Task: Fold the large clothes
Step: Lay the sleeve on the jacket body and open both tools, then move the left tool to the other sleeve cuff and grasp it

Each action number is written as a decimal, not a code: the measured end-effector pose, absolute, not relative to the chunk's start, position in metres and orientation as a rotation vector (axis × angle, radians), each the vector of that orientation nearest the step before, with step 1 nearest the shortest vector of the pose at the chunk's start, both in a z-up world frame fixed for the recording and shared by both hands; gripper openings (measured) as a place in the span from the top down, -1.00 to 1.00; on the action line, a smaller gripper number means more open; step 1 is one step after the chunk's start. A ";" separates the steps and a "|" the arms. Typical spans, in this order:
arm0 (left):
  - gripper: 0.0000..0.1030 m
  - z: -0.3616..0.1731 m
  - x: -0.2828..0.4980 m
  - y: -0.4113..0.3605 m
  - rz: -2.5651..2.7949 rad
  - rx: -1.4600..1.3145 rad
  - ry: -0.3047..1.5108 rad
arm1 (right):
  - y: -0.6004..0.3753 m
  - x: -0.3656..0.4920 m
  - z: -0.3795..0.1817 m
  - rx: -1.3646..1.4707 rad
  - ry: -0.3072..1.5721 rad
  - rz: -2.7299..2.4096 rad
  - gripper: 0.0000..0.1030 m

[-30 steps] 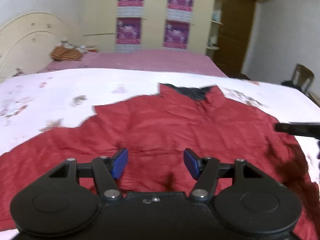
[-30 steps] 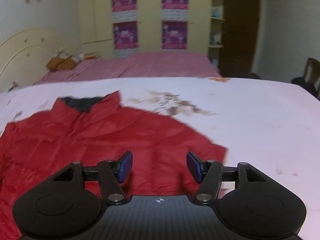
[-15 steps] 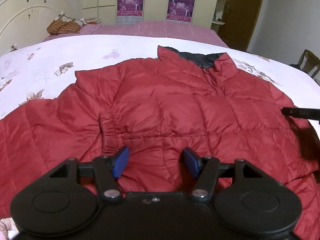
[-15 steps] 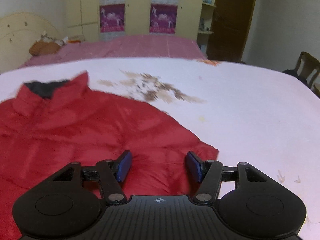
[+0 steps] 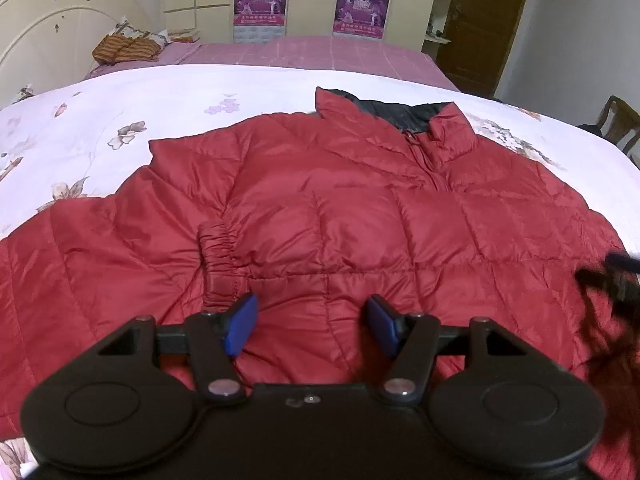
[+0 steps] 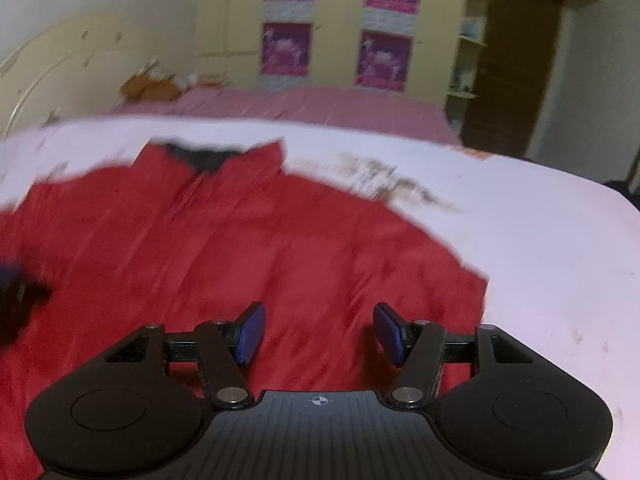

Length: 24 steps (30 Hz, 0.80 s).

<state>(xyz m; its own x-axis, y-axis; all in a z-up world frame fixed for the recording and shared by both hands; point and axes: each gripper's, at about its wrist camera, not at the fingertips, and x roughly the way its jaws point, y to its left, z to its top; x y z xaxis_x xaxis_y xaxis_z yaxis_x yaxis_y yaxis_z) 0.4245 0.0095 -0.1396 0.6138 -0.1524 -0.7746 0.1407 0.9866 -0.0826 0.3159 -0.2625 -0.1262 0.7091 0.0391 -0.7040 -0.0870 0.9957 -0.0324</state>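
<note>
The left gripper (image 5: 310,320) hangs over the red jacket (image 5: 340,220) with its jaws apart and nothing between them; an elastic cuff (image 5: 218,262) lies at its 10 o'clock. The right gripper (image 6: 318,332), equally open-jawed, is over the jacket's right side. The jacket lies spread flat on the floral bedspread (image 5: 140,100), collar (image 5: 400,112) at 12 o'clock.

Jacket (image 5: 360,220) spread flat on the bed (image 5: 160,96), collar (image 5: 400,112) farthest, wardrobe (image 5: 312,0) behind bed
</note>
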 end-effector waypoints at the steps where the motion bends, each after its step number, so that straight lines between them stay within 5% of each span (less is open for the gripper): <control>1: -0.18 -0.140 0.425 0.010 -0.172 -0.014 0.896 | -0.263 0.312 -0.132 -0.085 0.791 0.059 -0.15; 13: -0.18 -0.122 0.420 0.013 -0.157 -0.027 0.913 | -0.288 0.294 -0.126 -0.014 0.833 -0.041 -0.15; 16: -0.46 -0.107 0.407 0.023 -0.123 -0.050 0.884 | -0.280 0.288 -0.107 0.035 0.771 -0.008 -0.16; 24: -0.54 -0.080 0.372 0.069 -0.044 -0.082 0.866 | -0.222 0.298 -0.099 0.047 0.769 0.140 -0.16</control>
